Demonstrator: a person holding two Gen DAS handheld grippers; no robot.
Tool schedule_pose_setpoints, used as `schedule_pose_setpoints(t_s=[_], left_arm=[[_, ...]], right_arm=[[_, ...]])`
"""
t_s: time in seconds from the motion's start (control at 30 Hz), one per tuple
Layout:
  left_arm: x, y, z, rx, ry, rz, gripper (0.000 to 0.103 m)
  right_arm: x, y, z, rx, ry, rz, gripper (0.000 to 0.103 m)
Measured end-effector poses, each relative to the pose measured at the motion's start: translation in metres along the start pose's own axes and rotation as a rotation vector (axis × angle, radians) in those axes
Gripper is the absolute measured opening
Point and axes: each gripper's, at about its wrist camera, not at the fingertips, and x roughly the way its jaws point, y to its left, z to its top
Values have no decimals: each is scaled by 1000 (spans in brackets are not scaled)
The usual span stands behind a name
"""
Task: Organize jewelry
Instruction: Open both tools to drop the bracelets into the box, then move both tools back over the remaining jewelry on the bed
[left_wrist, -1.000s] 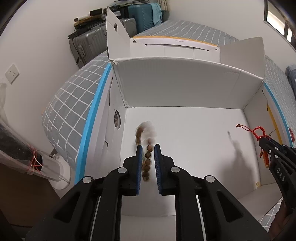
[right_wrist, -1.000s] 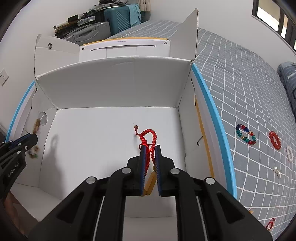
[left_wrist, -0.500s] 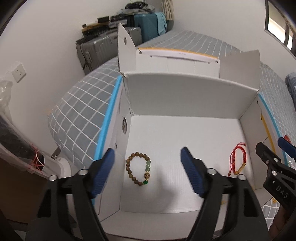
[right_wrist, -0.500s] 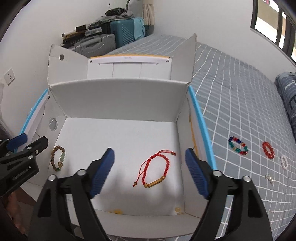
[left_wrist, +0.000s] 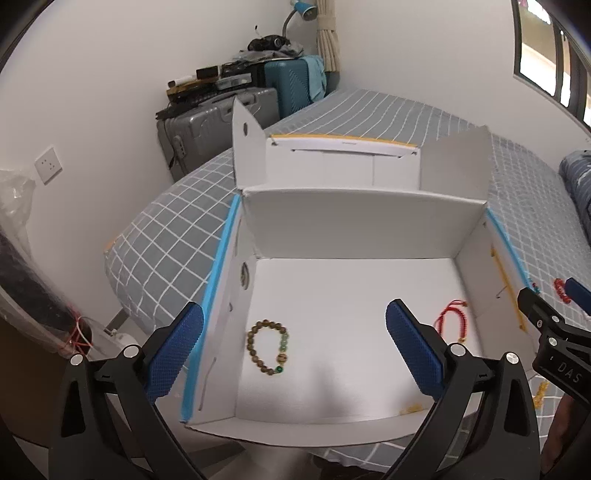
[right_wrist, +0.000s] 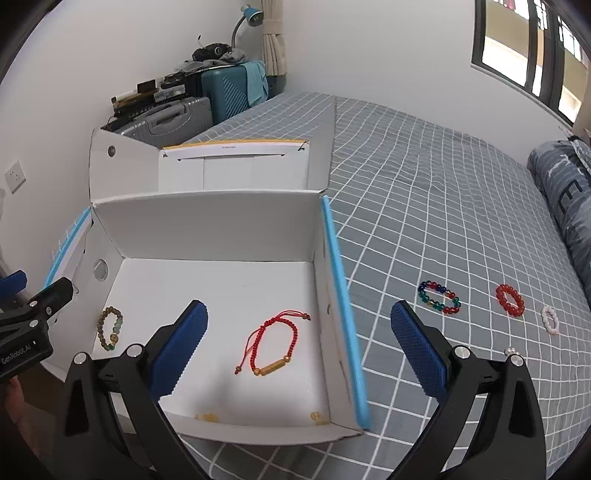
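Note:
A white cardboard box stands open on the grey checked bed. On its floor at the left lies a brown bead bracelet with some green beads. A red cord bracelet with a gold tube lies at the right. My left gripper hangs above the brown bracelet, its jaws opening wide with nothing between the pads. My right gripper hangs above the red bracelet, its jaws also opening, and it grips nothing.
On the bed right of the box lie a multicoloured bead bracelet, a red bead ring, a white ring and small earrings. The box flaps stand up behind. Suitcases stand by the wall.
Both grippers went from shut on their bracelets to wide open. The brown and red bracelets dropped to the box floor, and both grippers rose and drew back.

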Motion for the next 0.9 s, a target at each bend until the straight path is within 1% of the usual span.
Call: schedule_pose_setpoints(t_s=[0.2,0.47,0.8,0.9], left_arm=[[-11,-21,-3,23,-8,-24,97],[-24,-60,-2,64,-13,-71,97],[-35,-113,-2,111,-19,-135,97],[-39,-135,-4,136,-20,-157,97]], right_arm=[[-12,-30,-2,35,-11,-17,95],[-25,-77,-6,69,-16,-59,95],[-38,-136,-19,111,-13,-119,95],[-41,-158,-23,128,-11,-139,95]])
